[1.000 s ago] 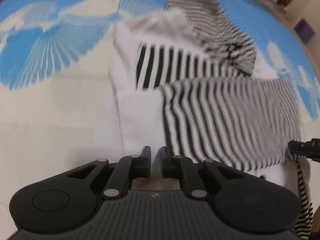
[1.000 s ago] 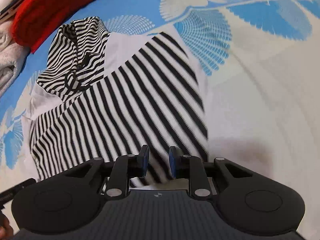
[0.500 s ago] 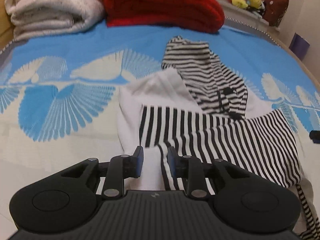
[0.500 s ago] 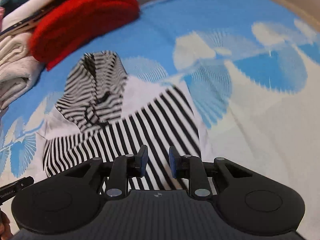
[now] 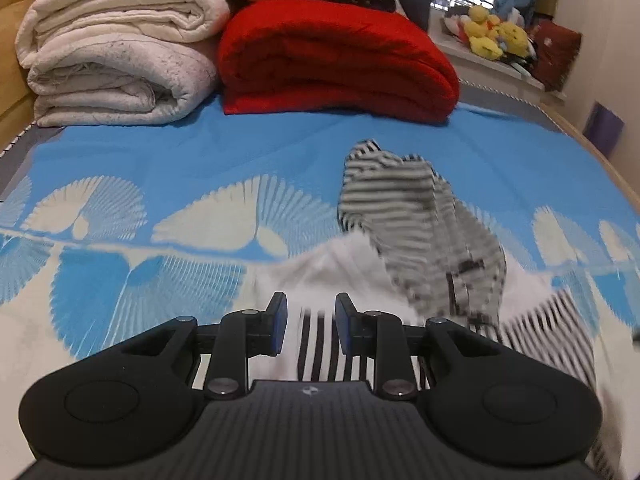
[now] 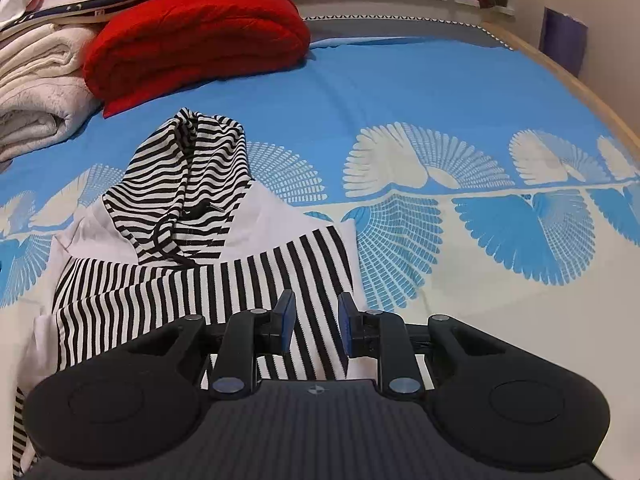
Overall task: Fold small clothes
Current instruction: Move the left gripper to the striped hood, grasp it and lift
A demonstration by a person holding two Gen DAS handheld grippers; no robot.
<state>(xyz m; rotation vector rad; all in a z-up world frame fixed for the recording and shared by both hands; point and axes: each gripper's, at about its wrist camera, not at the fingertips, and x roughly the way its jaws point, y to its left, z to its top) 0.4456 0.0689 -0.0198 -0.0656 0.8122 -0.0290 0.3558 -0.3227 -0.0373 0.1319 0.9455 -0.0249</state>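
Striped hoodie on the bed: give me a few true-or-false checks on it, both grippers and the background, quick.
1. The black-and-white striped hoodie lies on the blue-and-white patterned bedspread. True.
2. The right gripper is clamped on the hoodie. False: its jaws stand open, holding nothing.
3. The left gripper is open. True.
4. The folded red blanket lies on top of the hoodie. False: it sits apart, behind the hood.
5. The hood is folded down over the white chest. True.

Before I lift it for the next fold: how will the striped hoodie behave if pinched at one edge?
The striped hoodie will probably drape limply: it already lies in soft folds. Its hood and drawstring may flop loose. It looks light, so it could slide over the bedsheet.
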